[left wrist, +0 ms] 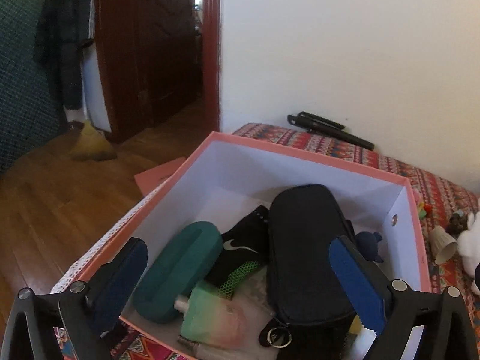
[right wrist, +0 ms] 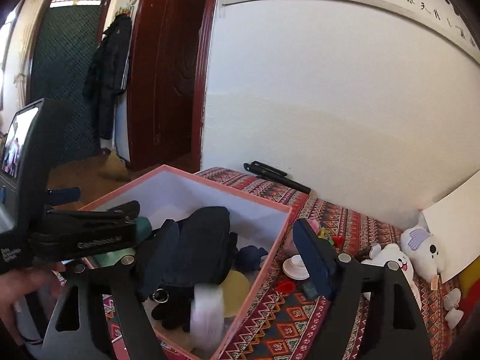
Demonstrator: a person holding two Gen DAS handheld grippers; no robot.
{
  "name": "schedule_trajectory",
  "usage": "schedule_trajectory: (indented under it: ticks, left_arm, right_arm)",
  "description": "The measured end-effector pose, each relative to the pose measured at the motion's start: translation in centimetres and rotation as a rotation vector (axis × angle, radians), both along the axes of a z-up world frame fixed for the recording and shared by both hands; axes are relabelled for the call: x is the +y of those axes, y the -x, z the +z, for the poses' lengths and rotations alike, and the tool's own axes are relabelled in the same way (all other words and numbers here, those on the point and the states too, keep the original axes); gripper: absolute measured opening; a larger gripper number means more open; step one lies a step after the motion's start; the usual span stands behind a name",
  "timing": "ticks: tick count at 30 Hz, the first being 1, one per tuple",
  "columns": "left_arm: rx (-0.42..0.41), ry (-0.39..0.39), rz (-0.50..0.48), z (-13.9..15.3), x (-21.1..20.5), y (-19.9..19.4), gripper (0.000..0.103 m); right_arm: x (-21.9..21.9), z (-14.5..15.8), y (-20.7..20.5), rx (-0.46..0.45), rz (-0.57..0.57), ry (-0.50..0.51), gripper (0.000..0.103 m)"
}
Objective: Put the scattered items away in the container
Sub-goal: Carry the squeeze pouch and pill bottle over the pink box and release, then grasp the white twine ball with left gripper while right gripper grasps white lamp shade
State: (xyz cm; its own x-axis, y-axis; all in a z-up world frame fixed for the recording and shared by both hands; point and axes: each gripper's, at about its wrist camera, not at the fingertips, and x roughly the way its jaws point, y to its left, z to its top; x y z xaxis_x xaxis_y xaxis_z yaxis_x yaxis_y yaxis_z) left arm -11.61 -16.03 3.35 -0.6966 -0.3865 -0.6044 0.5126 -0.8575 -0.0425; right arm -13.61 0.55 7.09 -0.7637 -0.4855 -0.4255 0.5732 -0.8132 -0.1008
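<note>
Left gripper (left wrist: pixel 237 273) spread wide, holding nothing (right gripper (right wrist: pixel 240 258) likewise), black sock (left wrist: pixel 240 249) with white swoosh, pink box (left wrist: pixel 312 156).

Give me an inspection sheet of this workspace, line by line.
Surface: patterned red cloth.
Job's things: pink box holds black pouch, green case, black sock; plush toys, small cups outside it.
Clutter: black tripod by the wall.
Grippers: left gripper open over the box; right gripper open, nothing held.
Cables: nothing seen.
Surroundings: white wall, dark red door, hanging jacket.
</note>
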Motion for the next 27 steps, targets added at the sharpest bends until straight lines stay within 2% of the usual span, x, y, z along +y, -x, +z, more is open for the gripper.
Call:
schedule_trajectory:
  ticks: [7,12,18,27]
  left_arm:
    - [0.031,0.003,-0.038,0.9,2.8,0.3,0.101]
    - [0.031,0.019,-0.109,1.1,6.3,1.6,0.102]
    - [0.016,0.035,-0.219,0.7,12.1,3.7,0.102]
    - [0.005,0.128,-0.433,0.3,24.4,6.1,0.102]
  right_arm:
    - [3.8,0.9,1.6,-0.053,-0.052,0.098,0.082]
    - [8.1,1.0,2.4,-0.073,-0.093,0.132,0.085]
    - [13.2,1.7,3.1,-0.085,-0.164,0.178,0.087]
    - [23.1,1.1,5.2,-0.121,-0.302,0.221,0.09]
